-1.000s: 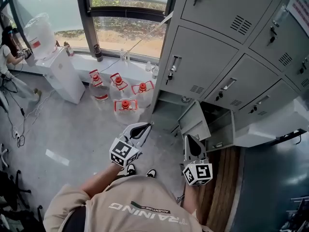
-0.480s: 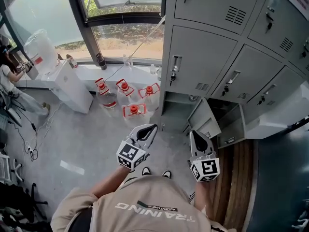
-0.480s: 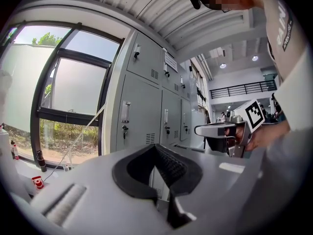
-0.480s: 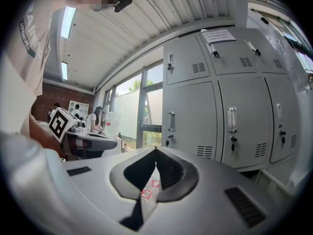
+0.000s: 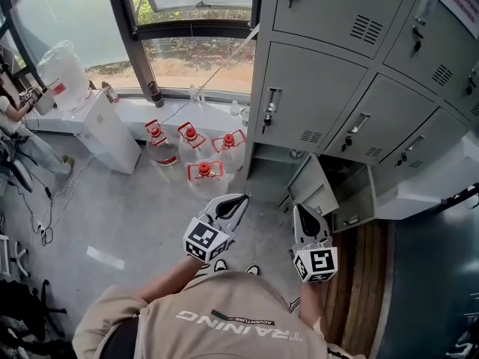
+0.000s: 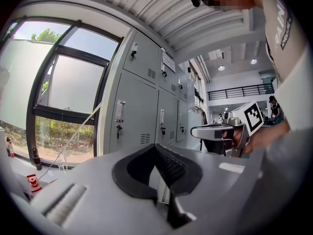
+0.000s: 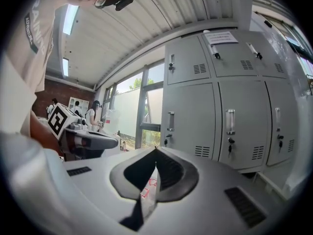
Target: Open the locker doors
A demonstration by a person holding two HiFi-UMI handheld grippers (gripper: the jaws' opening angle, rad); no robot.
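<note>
A bank of grey lockers (image 5: 322, 88) fills the upper right of the head view. Its upper doors are closed, each with a handle and key lock (image 5: 269, 105). At floor level two doors hang open: one small door (image 5: 313, 188) swings out to the left, another (image 5: 352, 198) beside it. My left gripper (image 5: 243, 198) and right gripper (image 5: 298, 208) are held side by side in front of me, both shut and empty, short of the lockers. The left gripper view shows closed locker doors (image 6: 139, 111) ahead of its shut gripper (image 6: 155, 147). In the right gripper view, closed doors (image 7: 215, 116) stand beyond the shut gripper (image 7: 155, 150).
Several water jugs with red caps (image 5: 191, 152) stand on the floor under the window. A white cabinet (image 5: 101, 122) is at the left, with a person (image 5: 11, 103) beyond it. Dark wooden flooring (image 5: 359, 275) runs along the right.
The head view has shifted a little, so the lockers sit slightly differently in frame. Both grippers stay shut and side by side, drifted slightly right.
</note>
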